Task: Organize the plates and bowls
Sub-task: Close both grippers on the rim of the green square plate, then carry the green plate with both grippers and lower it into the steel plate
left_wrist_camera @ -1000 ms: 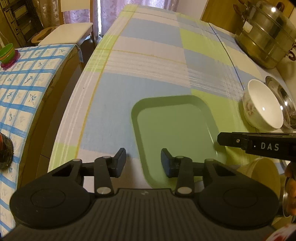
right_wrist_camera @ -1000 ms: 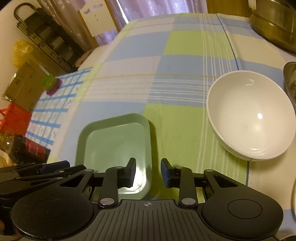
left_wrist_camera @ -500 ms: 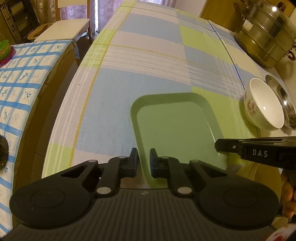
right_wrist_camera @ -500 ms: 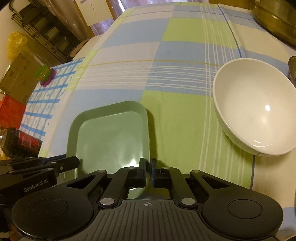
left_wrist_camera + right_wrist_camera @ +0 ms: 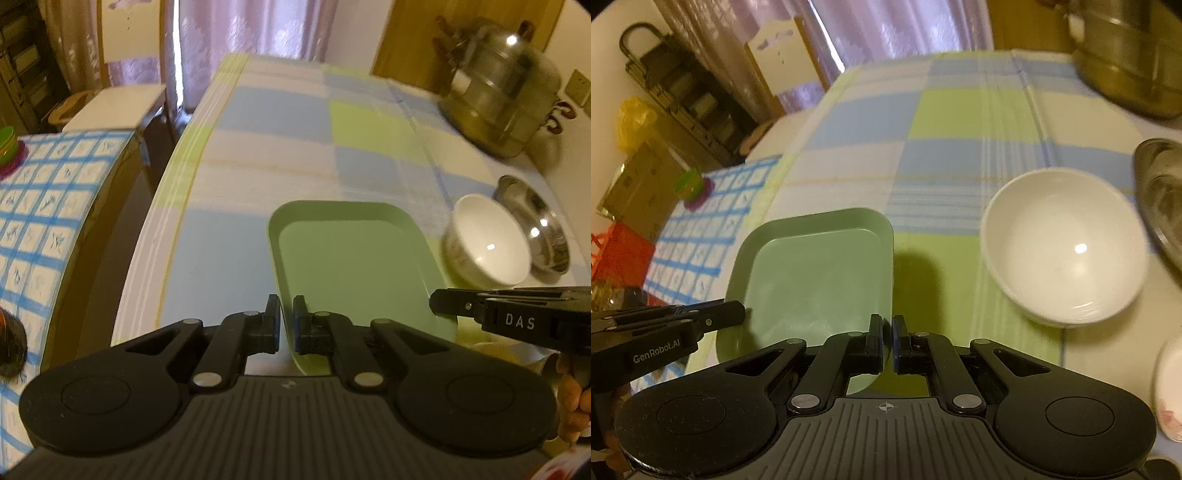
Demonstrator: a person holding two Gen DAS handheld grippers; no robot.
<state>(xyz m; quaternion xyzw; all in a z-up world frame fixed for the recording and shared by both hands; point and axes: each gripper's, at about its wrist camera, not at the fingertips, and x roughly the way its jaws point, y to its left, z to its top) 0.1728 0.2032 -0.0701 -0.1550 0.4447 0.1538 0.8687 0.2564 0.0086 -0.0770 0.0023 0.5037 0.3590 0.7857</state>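
Pinching the near left rim of a pale green rectangular plate (image 5: 354, 258) with the left gripper (image 5: 285, 324), jaws closed to a narrow gap. Clamping its near right rim with the right gripper (image 5: 887, 343), jaws nearly touching. Sitting shallow and glossy over the checked tablecloth (image 5: 953, 122), near a white bowl (image 5: 1063, 247).

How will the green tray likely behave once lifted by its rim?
The green tray looks rigid, so it probably won't flop. Both grippers, left and right, pinch opposite rims, which should limit tipping. Its glossy surface may slip.
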